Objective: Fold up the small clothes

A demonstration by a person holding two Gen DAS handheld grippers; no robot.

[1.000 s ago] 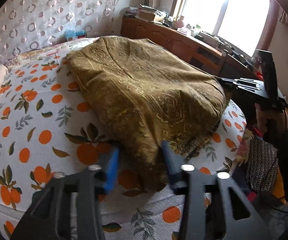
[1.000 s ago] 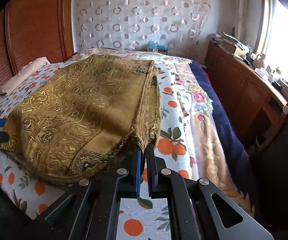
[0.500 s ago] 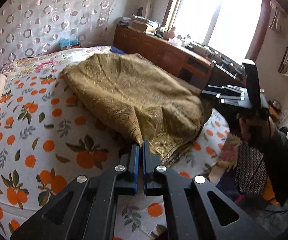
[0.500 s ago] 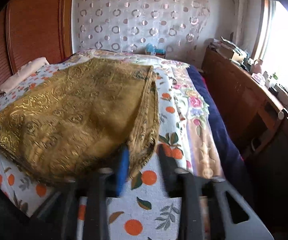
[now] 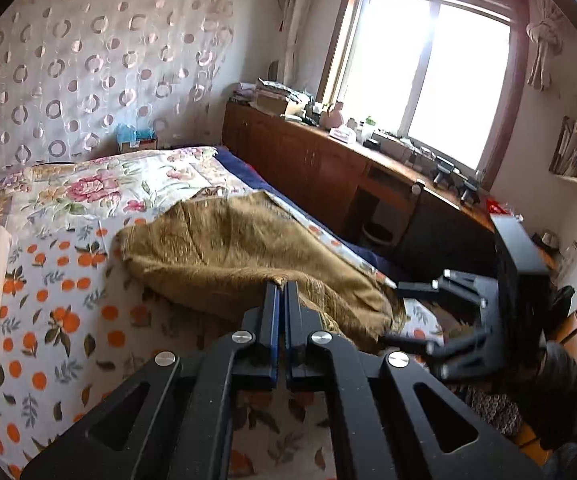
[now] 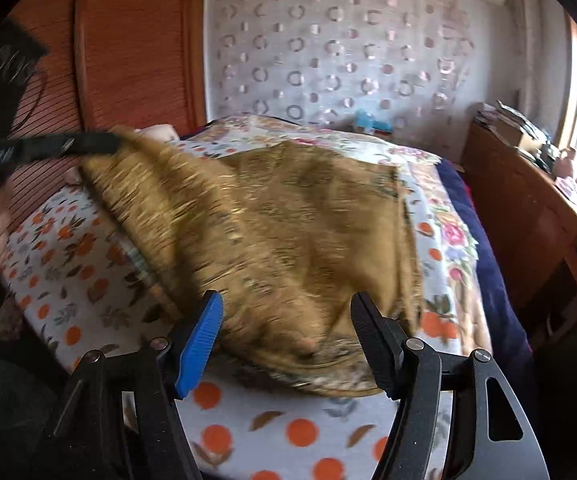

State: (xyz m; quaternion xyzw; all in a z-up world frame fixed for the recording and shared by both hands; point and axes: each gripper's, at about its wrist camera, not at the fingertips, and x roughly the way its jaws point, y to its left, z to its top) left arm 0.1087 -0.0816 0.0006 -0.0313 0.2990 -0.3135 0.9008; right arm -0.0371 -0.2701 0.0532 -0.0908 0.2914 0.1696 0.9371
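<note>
step: fold gold cloth [image 6: 288, 232] over on bed sheet [image 6: 64, 280] | left gripper [image 5: 281, 286] clamped on cloth corner, lifted | right gripper [image 6: 286, 312] fingers apart at cloth's near edge | tip: carry corner across, keep edges aligned, release flat

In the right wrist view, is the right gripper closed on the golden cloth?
No, the right gripper is open: its fingers stand wide apart, with the golden cloth lying on the bed between and beyond them.
</note>
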